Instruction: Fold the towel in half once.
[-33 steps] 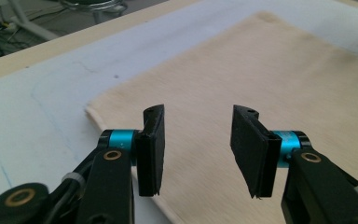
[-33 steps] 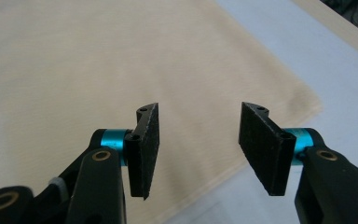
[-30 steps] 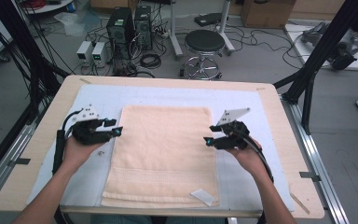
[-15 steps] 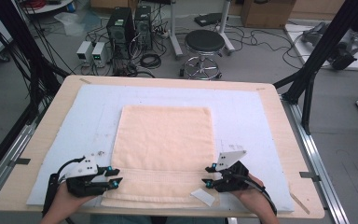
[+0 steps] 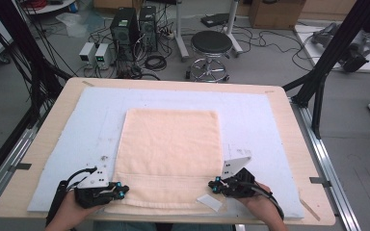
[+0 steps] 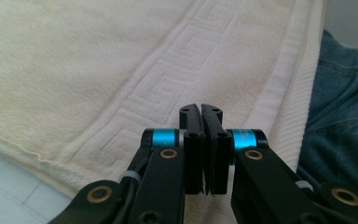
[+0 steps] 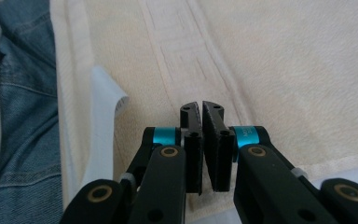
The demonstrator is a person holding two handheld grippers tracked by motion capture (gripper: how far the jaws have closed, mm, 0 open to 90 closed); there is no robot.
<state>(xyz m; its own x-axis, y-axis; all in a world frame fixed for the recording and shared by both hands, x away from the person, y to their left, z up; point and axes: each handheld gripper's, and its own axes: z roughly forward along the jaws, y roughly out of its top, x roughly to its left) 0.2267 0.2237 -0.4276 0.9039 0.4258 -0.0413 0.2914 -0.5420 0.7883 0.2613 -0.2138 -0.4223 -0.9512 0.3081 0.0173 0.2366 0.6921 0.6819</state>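
Observation:
A cream towel (image 5: 171,149) lies flat on the pale blue mat (image 5: 255,115). At its near left corner my left gripper (image 5: 123,191) lies low, jaws drawn together. In the left gripper view its tips (image 6: 200,108) press down on the towel's key-pattern border (image 6: 168,79). My right gripper (image 5: 212,186) sits at the near right corner, tips (image 7: 200,105) down on the same border (image 7: 177,51). Both pairs of jaws have just been closing and now meet on the cloth. The pinch itself is hidden behind the jaws.
A white label (image 5: 209,202) pokes out from the towel's near edge beside the right gripper, seen as a white flap (image 7: 105,116). The person's jeans (image 6: 340,116) lie just past that edge. The wooden table rim (image 5: 53,130) frames the mat.
Both hands have come from the towel's middle sides down to its near corners and then held still. Their jaws have drawn together.

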